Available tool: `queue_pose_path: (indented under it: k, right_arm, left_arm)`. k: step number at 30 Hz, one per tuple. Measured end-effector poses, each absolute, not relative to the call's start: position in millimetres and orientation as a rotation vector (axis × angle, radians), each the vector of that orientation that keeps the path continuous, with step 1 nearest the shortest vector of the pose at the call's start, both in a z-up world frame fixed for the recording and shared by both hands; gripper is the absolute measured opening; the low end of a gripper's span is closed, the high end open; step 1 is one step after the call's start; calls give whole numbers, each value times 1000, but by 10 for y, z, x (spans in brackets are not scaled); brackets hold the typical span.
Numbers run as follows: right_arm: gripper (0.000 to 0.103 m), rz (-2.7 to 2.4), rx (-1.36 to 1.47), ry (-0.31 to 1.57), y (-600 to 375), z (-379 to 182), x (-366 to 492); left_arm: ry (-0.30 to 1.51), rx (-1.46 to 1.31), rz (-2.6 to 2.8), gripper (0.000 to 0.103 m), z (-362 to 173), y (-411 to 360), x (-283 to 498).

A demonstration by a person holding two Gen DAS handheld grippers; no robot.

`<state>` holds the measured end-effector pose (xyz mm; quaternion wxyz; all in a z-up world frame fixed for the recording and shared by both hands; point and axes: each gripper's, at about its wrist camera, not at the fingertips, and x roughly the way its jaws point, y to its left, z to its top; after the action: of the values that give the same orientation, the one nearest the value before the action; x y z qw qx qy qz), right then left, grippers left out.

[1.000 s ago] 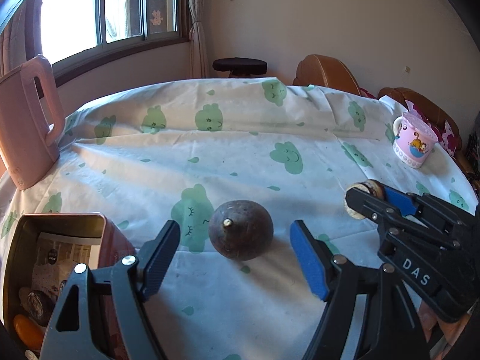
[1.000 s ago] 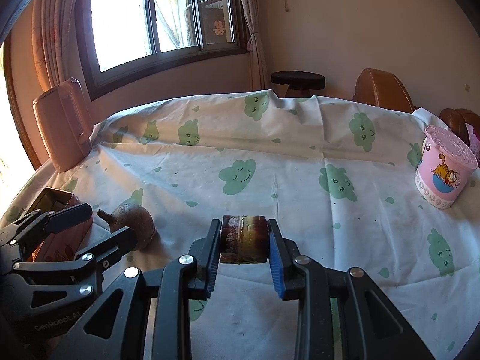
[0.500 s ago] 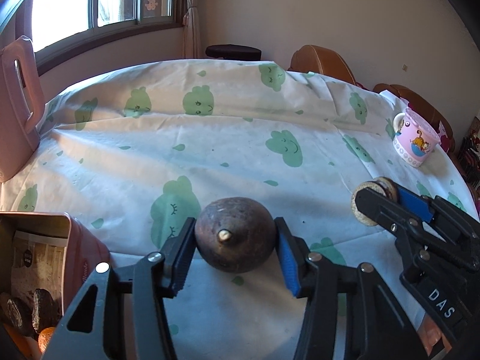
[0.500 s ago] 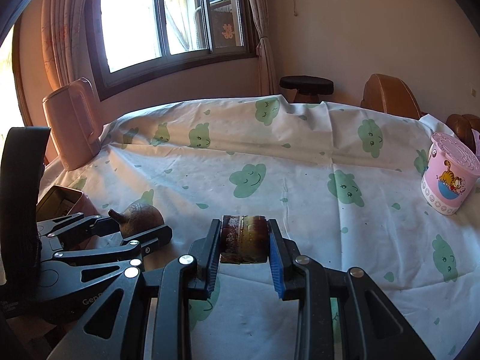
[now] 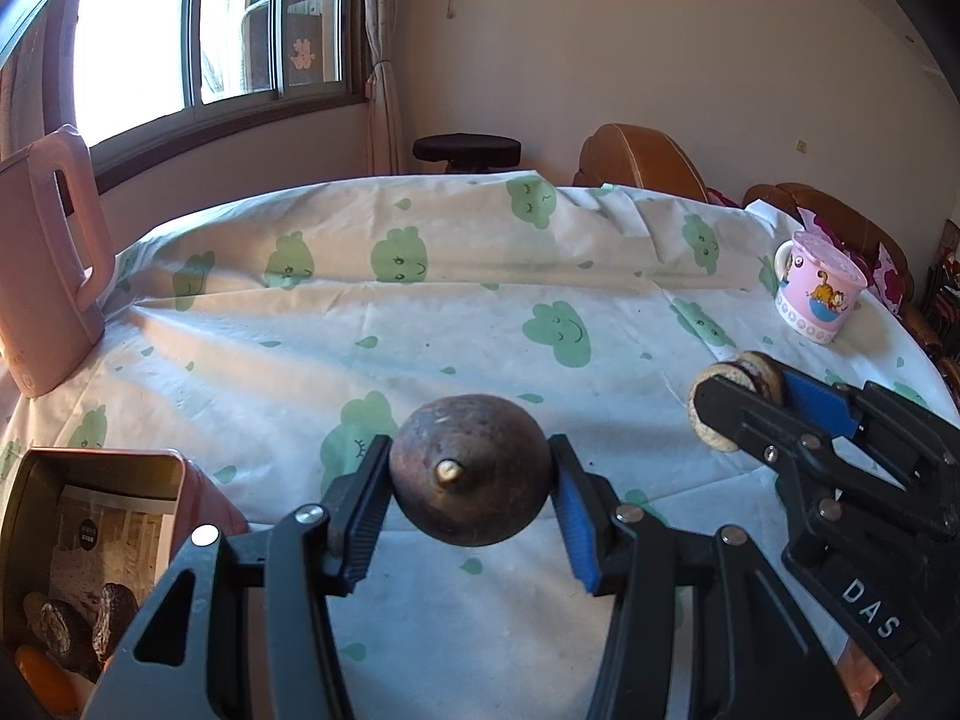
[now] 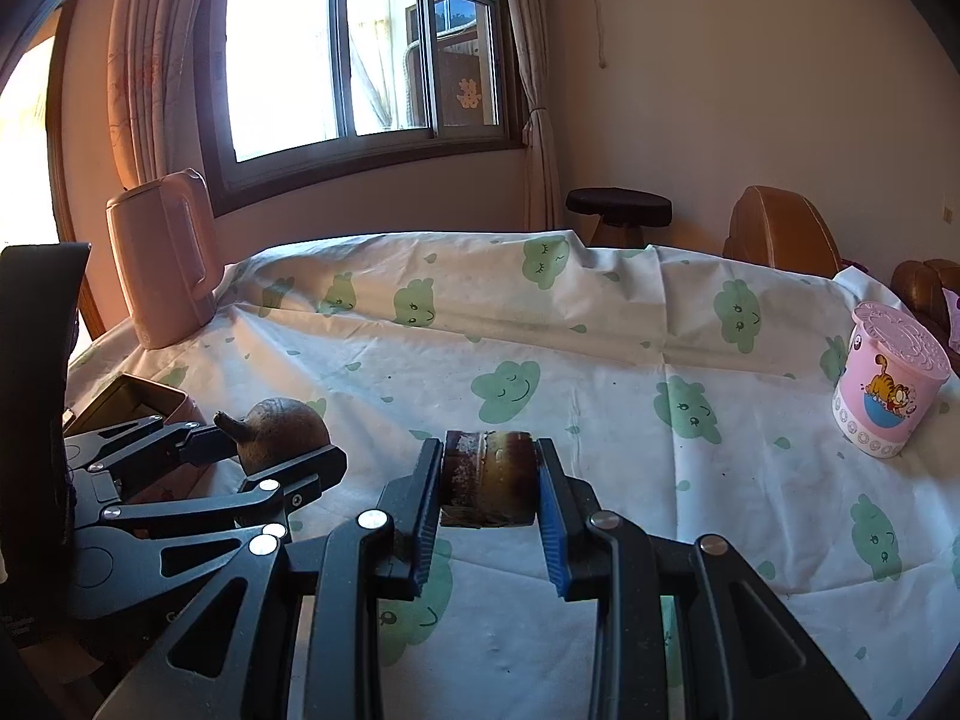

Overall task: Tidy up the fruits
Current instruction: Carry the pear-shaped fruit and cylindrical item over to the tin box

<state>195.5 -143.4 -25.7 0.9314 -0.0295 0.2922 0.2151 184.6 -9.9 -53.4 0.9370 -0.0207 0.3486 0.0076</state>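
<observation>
A round brown fruit (image 5: 471, 477) with a short stem sits between the blue pads of my left gripper (image 5: 471, 501), which is shut on it just above the tablecloth. In the right wrist view the same fruit (image 6: 282, 426) shows at the left in my left gripper (image 6: 279, 450). My right gripper (image 6: 487, 480) is shut on a short dark brown cylinder piece (image 6: 489, 474) with pale flat ends. That piece (image 5: 757, 373) and my right gripper (image 5: 738, 399) also appear at the right of the left wrist view. An open pink tin (image 5: 108, 457) at the lower left holds several dark fruits.
A pink kettle (image 5: 48, 276) stands at the table's far left edge, and a pink cartoon cup (image 5: 819, 291) near its right edge. Brown chairs (image 5: 642, 162) and a dark stool (image 5: 465, 150) stand behind the table. A cloud-print cloth (image 5: 480, 312) covers the table.
My left gripper's jaws have closed from wide apart onto the round brown fruit. My right gripper keeps its hold on the brown piece and has barely moved.
</observation>
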Motion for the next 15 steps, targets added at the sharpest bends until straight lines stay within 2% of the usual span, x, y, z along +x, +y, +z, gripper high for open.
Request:
queue_pose_path:
  k: [15]
  right_arm:
    - [31, 433, -68, 535, -1443, -205, 1857]
  left_arm:
    - [652, -42, 33, 53, -468, -85, 1740]
